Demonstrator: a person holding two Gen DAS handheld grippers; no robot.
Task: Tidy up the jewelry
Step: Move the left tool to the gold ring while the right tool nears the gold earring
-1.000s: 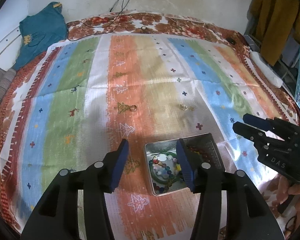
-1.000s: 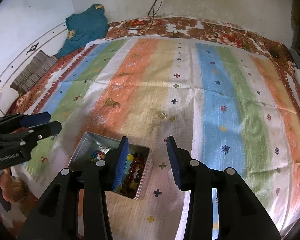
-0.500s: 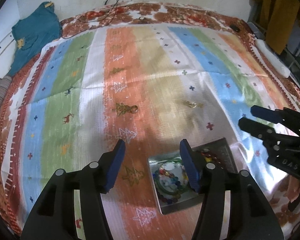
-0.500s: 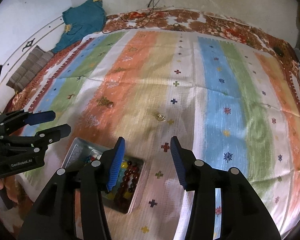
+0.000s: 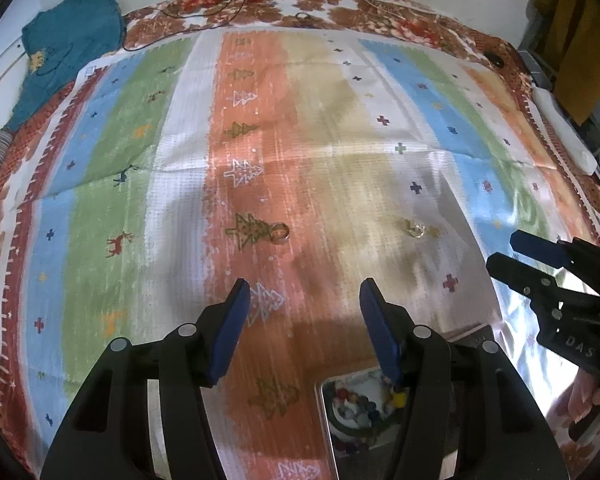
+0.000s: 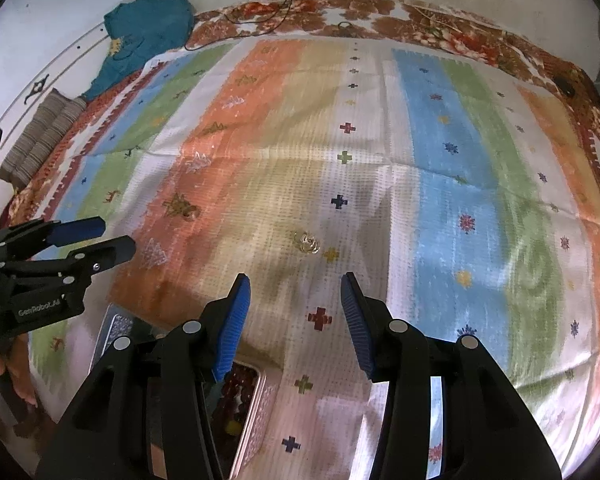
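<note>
Now we hold both open, nothing between: left gripper, right gripper | 2 rings on striped mat, bare around | metal tin at near edge.

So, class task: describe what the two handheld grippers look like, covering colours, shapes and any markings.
Both the left gripper and right gripper are black, angular frames with silver round bolts and two ribbed blue finger pads. White lettering marks their sides. No cables or sleeves show.
</note>
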